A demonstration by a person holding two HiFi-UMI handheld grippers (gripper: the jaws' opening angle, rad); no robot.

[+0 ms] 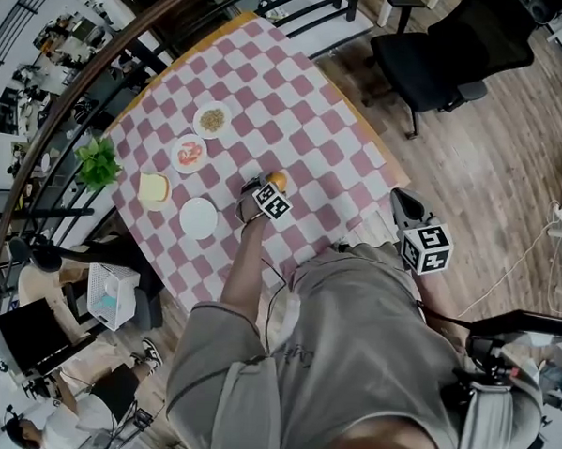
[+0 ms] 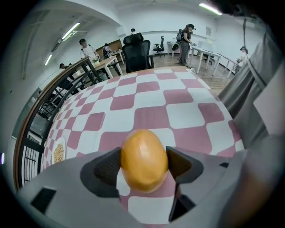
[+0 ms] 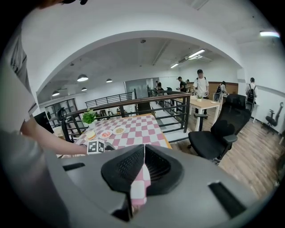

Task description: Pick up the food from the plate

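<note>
Pink-and-white checks cover the counter (image 1: 297,98), which runs from the upper middle of the head view down toward my body. My left gripper (image 2: 143,167) is clamped on the food (image 1: 277,180), a smooth, orange, egg-shaped piece. In the left gripper view both dark ribbed pads (image 2: 109,165) press against its sides and it fills the gap between them. That gripper points steeply down near the middle of the head view, with the food at its tip over a checked patch, off every plate. Whether the food touches the cloth or hangs just above it I cannot tell. Left of it in the head view lies an empty white plate (image 1: 199,217). Further up and left sit a plate with a pale yellow square piece (image 1: 154,190), a plate of red and white bits (image 1: 189,153) and a plate of beige grains (image 1: 212,120). A green plant (image 1: 98,162) stands at the counter's left edge. My right gripper (image 3: 144,153) is clenched, its pads meeting at the top with a thin sliver of checked cloth showing lower down between them. It hovers at the right of the head view, off the counter's near corner and well apart from the food. A black office chair (image 1: 450,49) stands on the wood floor (image 1: 510,165) at the upper right.
</note>
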